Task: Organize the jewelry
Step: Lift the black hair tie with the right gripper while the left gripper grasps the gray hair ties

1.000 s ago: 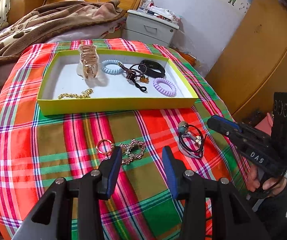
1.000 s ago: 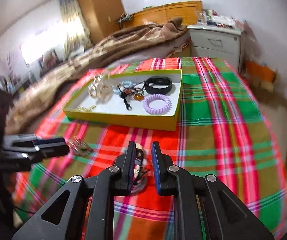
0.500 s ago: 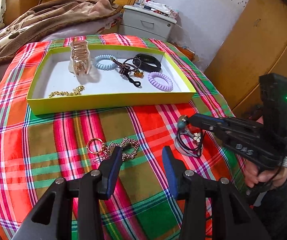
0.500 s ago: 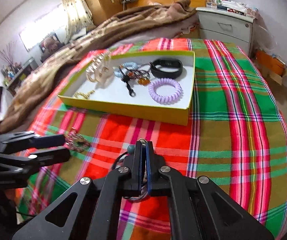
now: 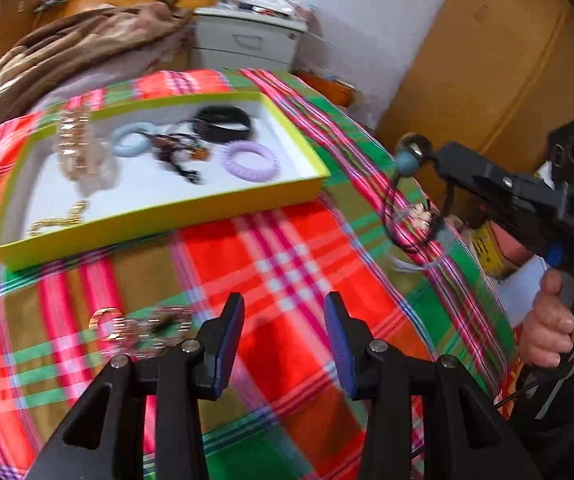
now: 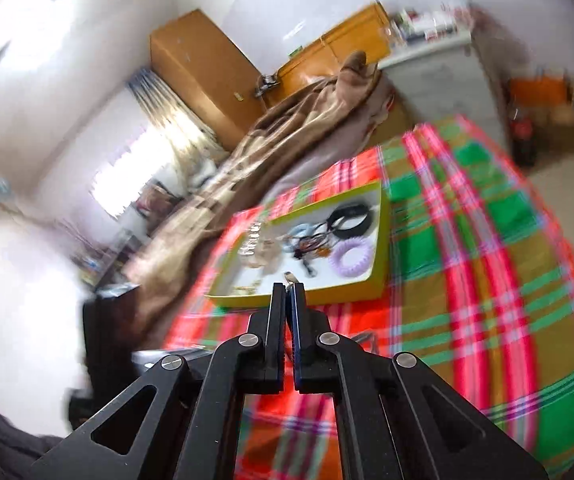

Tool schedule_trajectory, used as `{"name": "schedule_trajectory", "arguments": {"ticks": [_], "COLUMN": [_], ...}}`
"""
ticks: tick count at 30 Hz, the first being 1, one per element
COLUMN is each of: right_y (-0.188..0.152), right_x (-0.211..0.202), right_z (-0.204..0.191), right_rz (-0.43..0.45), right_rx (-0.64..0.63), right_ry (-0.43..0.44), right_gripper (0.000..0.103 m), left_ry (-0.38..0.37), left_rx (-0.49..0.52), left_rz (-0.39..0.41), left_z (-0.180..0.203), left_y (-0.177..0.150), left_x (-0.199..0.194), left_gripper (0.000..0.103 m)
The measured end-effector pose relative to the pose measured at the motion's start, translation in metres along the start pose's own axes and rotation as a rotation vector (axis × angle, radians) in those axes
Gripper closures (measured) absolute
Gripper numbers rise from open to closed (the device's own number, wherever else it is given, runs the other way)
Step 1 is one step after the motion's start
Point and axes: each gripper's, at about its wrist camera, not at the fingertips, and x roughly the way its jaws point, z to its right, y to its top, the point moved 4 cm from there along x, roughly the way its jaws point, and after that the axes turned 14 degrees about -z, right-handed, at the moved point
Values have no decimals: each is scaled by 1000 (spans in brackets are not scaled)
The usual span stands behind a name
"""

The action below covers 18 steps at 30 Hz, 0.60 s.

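Observation:
A black hair tie with a teal bead (image 5: 407, 165) hangs above the plaid cloth, and my right gripper (image 5: 443, 156) is shut on it. Its loops (image 5: 415, 222) dangle below. In the right wrist view the right gripper (image 6: 289, 292) shows closed fingers with a small bit of the tie (image 6: 291, 278) at the tip. My left gripper (image 5: 285, 320) is open and empty, low over the cloth. A chain bracelet with a gold ring (image 5: 139, 326) lies just left of it. The yellow-green tray (image 5: 159, 210) holds a gold claw clip (image 5: 73, 140), blue coil tie (image 5: 131, 142), black band (image 5: 223, 124) and purple coil tie (image 5: 251, 162).
A thin gold chain (image 5: 61, 218) and a dark beaded cord (image 5: 175, 156) also lie in the tray. A brown blanket (image 5: 67, 52) is heaped behind the table, beside a white drawer unit (image 5: 247, 40). The cloth (image 5: 467, 280) drops off at the right edge, near a person's hand (image 5: 551, 320).
The right gripper shut on the hair tie, lifted it off the cloth and rolled. The left gripper slid right, so the chain bracelet now lies left of its fingers.

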Motion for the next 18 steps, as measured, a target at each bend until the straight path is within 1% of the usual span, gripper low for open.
{"name": "schedule_trajectory", "arguments": {"ticks": [1, 2, 3, 4, 6, 9, 10, 11, 12, 13, 14, 15, 16, 18], "right_y": [0, -1, -1, -2, -3, -5, -5, -5, -6, -6, -6, -6, -5, -2], "right_x": [1, 2, 3, 5, 22, 28, 34, 40, 42, 42, 43, 46, 48, 48], "right_z": [3, 7, 11, 14, 26, 30, 33, 35, 35, 36, 40, 44, 45, 39], "right_rz": [-5, -6, 7, 8, -42, -6, -18, -31, -15, -2, 22, 14, 19, 36], "right_rx": [14, 37, 61, 76, 126, 166, 183, 187, 209, 246, 294, 316, 323, 332], "right_ry": [9, 47, 123, 162, 84, 267, 215, 107, 207, 339, 425, 367, 344, 480], "right_gripper": [101, 101, 101, 101, 101, 101, 101, 101, 101, 101, 101, 101, 101, 101], "left_ry": [7, 11, 12, 13, 19, 36, 39, 40, 39, 34, 29, 27, 30, 24], "left_rx": [2, 7, 4, 1, -8, -22, -26, -28, -30, -29, -26, -27, -31, -28], "left_rz": [-6, -13, -15, -14, -10, 3, 5, 4, 5, 8, 7, 4, 3, 3], "left_z": [3, 5, 6, 7, 6, 1, 1, 0, 0, 0, 0, 0, -1, -1], "left_y": [0, -1, -2, -1, -4, -5, -4, -5, -4, -5, -5, -6, -7, -8], "left_x": [2, 4, 5, 4, 2, -3, -3, -4, -4, -5, -5, -4, -4, -4], "left_gripper": [60, 60, 60, 60, 60, 60, 60, 60, 60, 60, 60, 60, 60, 60]}}
